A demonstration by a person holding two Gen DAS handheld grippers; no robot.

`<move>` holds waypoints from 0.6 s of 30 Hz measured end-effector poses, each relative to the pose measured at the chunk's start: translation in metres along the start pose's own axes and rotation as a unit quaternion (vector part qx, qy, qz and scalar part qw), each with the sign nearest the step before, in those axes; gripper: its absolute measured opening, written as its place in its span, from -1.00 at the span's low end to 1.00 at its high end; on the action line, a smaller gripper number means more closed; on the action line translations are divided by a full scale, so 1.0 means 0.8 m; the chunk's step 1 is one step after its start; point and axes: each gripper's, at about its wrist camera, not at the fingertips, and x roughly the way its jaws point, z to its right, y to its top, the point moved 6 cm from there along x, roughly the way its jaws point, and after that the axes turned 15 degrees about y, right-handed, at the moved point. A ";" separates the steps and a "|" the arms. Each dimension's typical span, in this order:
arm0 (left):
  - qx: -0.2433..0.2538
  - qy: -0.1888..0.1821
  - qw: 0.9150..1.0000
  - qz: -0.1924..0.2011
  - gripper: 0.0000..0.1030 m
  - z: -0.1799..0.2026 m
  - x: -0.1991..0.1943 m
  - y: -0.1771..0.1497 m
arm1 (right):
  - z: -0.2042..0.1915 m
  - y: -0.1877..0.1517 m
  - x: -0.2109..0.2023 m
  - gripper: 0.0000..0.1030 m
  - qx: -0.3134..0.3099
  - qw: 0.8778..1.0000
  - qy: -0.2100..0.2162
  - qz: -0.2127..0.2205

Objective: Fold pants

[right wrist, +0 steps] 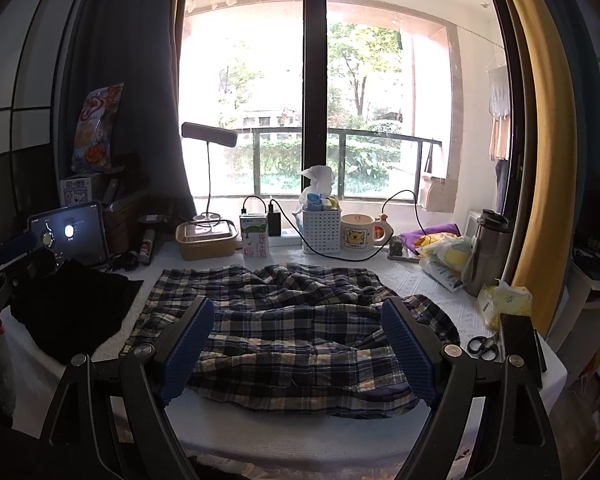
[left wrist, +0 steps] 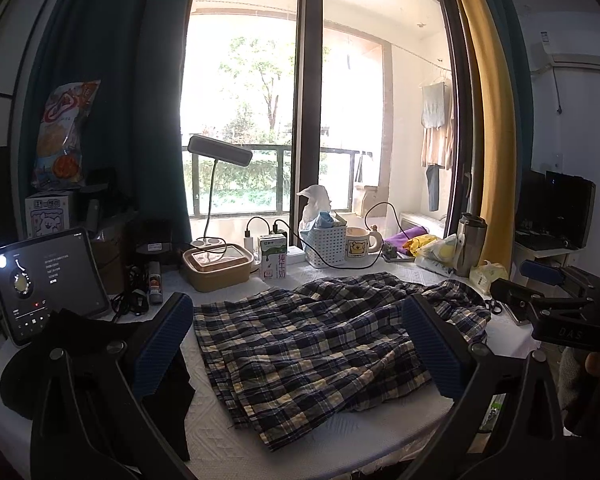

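Plaid navy, white and yellow pants (left wrist: pixel 324 340) lie rumpled and spread on the white table cover (left wrist: pixel 220 440), also shown in the right wrist view (right wrist: pixel 296 336). My left gripper (left wrist: pixel 296 344) is open and empty, its blue pads wide apart above the pants' near left part. My right gripper (right wrist: pixel 298 344) is open and empty, hovering over the near edge of the pants. The right gripper also shows at the right edge of the left wrist view (left wrist: pixel 556 304).
A black garment (right wrist: pixel 72 312) lies left of the pants. A tablet (left wrist: pixel 40 284) stands at far left. Along the back are a lunch box (left wrist: pixel 216 266), milk carton (left wrist: pixel 273 258), white basket (left wrist: pixel 326 246), mug (left wrist: pixel 360 244), cables and steel tumbler (right wrist: pixel 490 252). Scissors (right wrist: pixel 484 346) and a phone (right wrist: pixel 522 342) lie right.
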 end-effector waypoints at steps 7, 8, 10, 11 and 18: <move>0.000 0.000 1.000 0.000 1.00 0.000 0.000 -0.001 | -0.001 0.000 0.000 0.69 -0.001 1.000 0.000 0.001; 0.000 0.000 1.000 0.000 1.00 0.000 0.000 -0.001 | -0.001 0.000 0.000 0.69 0.000 1.000 0.000 0.001; 0.000 0.000 1.000 0.000 1.00 0.000 0.000 -0.001 | -0.001 0.001 0.000 0.69 0.000 1.000 0.000 0.001; 0.000 0.001 1.000 0.001 1.00 0.000 0.000 -0.001 | -0.001 0.001 -0.001 0.69 -0.001 1.000 0.000 0.001; -0.001 0.000 1.000 0.001 1.00 -0.001 0.000 0.002 | -0.002 0.002 -0.001 0.69 -0.001 1.000 0.001 0.001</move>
